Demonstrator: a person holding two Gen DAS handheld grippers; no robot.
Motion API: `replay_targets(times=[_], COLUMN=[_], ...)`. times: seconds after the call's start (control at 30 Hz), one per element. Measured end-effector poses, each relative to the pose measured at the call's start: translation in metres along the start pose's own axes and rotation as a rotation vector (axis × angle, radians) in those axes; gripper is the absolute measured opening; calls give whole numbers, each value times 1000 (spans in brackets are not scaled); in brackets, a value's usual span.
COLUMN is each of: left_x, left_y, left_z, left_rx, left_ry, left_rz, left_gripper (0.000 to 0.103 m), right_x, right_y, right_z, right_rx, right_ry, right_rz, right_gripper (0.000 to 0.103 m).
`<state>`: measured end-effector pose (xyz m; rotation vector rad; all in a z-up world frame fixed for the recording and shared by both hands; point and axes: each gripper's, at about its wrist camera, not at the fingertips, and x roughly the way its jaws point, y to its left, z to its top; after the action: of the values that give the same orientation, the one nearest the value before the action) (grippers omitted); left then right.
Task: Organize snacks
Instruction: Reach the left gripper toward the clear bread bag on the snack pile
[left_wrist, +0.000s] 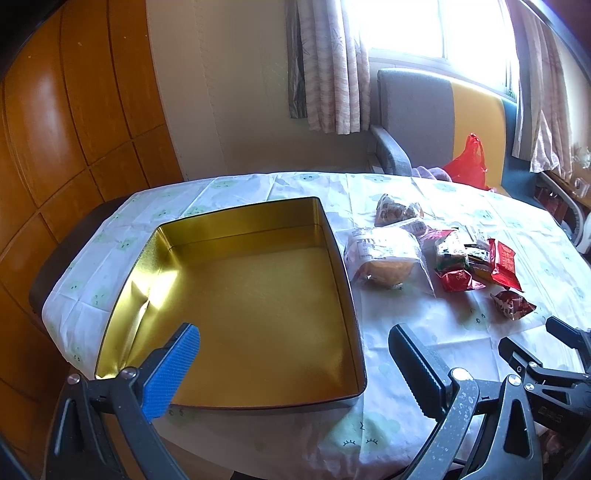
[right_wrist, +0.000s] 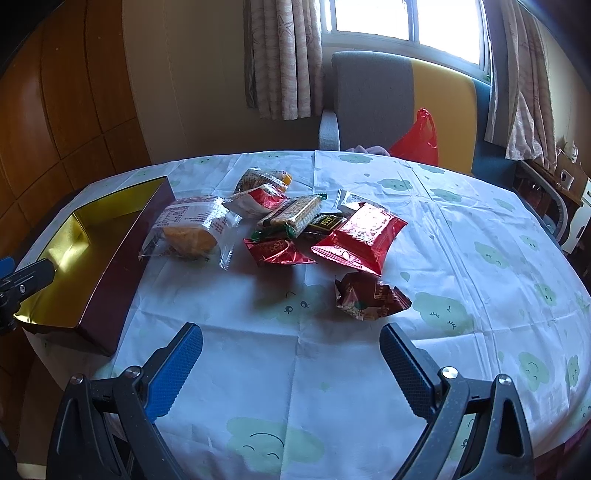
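An empty gold-lined tin box (left_wrist: 236, 295) with dark red outer walls (right_wrist: 122, 266) sits on the table's left side. A pile of snack packets lies right of it: a clear-wrapped bread bun (right_wrist: 188, 230), a cracker pack (right_wrist: 291, 214), a big red packet (right_wrist: 360, 232), a small red foil packet (right_wrist: 277, 251) and a lone dark red packet (right_wrist: 369, 297) nearest me. My left gripper (left_wrist: 291, 343) is open and empty above the tin's near edge. My right gripper (right_wrist: 291, 343) is open and empty, short of the lone packet.
The table wears a white cloth with green cloud faces (right_wrist: 443, 221). A grey and yellow chair (right_wrist: 388, 99) with a red plastic bag (right_wrist: 421, 138) stands behind it, under a curtained window. Wooden panelling (left_wrist: 55, 129) is at the left.
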<state>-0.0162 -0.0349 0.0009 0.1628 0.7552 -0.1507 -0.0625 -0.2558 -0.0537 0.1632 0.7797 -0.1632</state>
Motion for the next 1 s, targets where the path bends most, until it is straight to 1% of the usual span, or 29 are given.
replay_targets(times=[0.1, 0.23, 0.3, 0.37, 0.5, 0.53, 0.6, 0.67, 0.73, 0.77, 0.8, 0.83, 0.87, 0.93, 0.97, 1.0], left_x=[2, 7, 11, 13, 17, 19, 24, 27, 30, 33, 37, 44, 50, 65, 76, 82], left_y=[-1, 0, -1, -4, -13, -16, -22, -31, -42, -49, -54, -62, -67, -79, -86, -91], left_z=[0, 0, 0, 0, 3, 6, 13, 21, 32, 40, 45, 52, 57, 65, 69, 71], left_rx=[2, -36, -50, -28, 65, 102, 190, 307, 427, 501, 554, 628, 672, 765, 813, 838], left_ry=[12, 47, 78, 90, 100, 107, 130, 131, 105, 87, 76, 64, 66, 63, 79, 95], left_rz=[-36, -149, -177, -191, -210, -214, -259, -285, -296, -307, -310, -310, -312, -308, -309, -317], left_gripper=[103, 103, 103, 102, 89, 88, 80, 79, 79, 80, 83, 86, 94, 95, 95, 95], right_x=[6, 17, 23, 29, 39, 41, 44, 45, 46, 46, 47, 46, 46, 47, 47, 45], right_y=[-1, -3, -5, -7, -11, -13, -16, -15, -13, -12, -12, -12, -13, -12, -12, -12], right_z=[-3, -8, -12, -15, -23, -25, -28, -28, -30, -30, -31, -32, -32, -31, -31, -33], right_rx=[-21, -27, -31, -37, -22, -13, 0, -18, -19, -28, -46, -48, -44, -50, -54, -53], right_ry=[29, 78, 87, 99, 166, 174, 192, 183, 205, 211, 211, 207, 203, 203, 203, 197], right_rz=[-32, -53, -61, -69, -60, -52, -41, -40, -19, -12, -17, -14, -8, 2, 6, 14], right_gripper=[98, 98, 98, 98, 98, 98, 98, 100, 102, 103, 103, 103, 103, 103, 103, 103])
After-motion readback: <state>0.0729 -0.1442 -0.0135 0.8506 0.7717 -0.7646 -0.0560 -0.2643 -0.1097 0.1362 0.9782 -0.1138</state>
